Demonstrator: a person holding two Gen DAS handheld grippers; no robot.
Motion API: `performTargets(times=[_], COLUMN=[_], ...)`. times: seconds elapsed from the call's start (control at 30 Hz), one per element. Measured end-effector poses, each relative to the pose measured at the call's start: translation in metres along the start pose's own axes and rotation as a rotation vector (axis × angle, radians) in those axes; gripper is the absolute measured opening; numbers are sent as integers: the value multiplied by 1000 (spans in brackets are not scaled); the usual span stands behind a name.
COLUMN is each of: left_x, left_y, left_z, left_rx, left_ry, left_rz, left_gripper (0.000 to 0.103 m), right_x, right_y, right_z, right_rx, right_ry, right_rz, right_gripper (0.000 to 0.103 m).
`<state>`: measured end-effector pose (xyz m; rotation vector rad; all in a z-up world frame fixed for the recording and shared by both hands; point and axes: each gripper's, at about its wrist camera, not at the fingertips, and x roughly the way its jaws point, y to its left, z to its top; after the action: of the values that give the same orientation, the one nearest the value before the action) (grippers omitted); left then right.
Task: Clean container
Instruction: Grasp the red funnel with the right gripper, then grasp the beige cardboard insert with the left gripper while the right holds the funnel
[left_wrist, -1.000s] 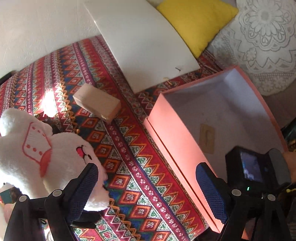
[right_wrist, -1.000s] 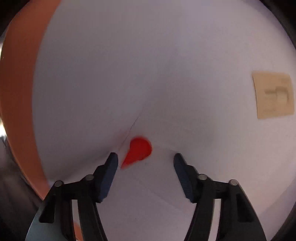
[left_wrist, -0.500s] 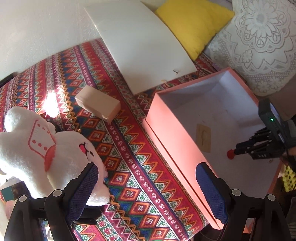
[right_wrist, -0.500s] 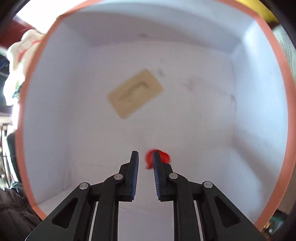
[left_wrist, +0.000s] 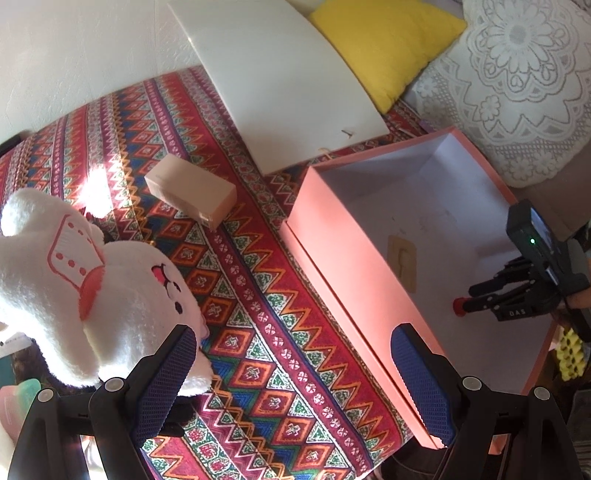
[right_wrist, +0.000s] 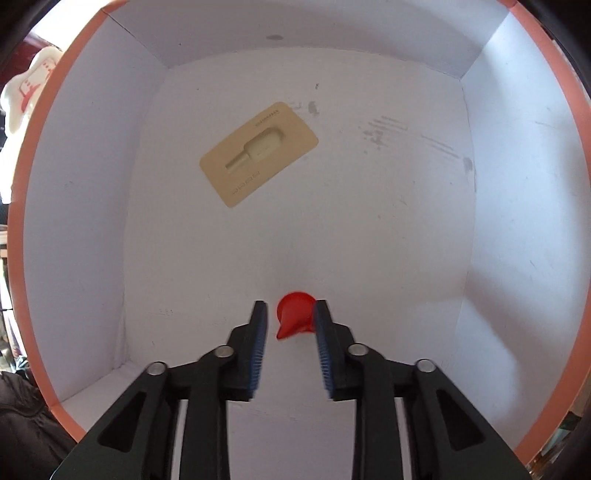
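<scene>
right gripper (right_wrist: 287, 320) part open, one finger touching red funnel (right_wrist: 293, 314).

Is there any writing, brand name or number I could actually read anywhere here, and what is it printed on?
"DAS": white letters on the black body of the right hand-held gripper, seen from the left wrist view.
Two short lines of print on the tan card lying in the pink box: too small to read.
The plush toy has red stitched marks only, no letters.
Nothing else carries text.
</scene>
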<state>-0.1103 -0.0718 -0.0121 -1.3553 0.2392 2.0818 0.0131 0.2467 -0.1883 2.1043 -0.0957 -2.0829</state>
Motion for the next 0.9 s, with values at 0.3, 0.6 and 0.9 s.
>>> performTargets(times=[0.3,0.6,0.9], left_x=[-4,-4,169], left_y=[-9,-54,-221], left_z=[-5,23,79], left_rx=[23,111,319], left_ry=[6,-3,431], left_rz=[-1,-5,-7], left_gripper=[90,90,94], right_x=[13,-87,-203], right_y=[9,-7,17], right_z=[-36,-98,-169], right_rx=[-58,79,297], right_ry=[59,-318,-888], right_rz=[-98,46,237], right_gripper=[25,25,25])
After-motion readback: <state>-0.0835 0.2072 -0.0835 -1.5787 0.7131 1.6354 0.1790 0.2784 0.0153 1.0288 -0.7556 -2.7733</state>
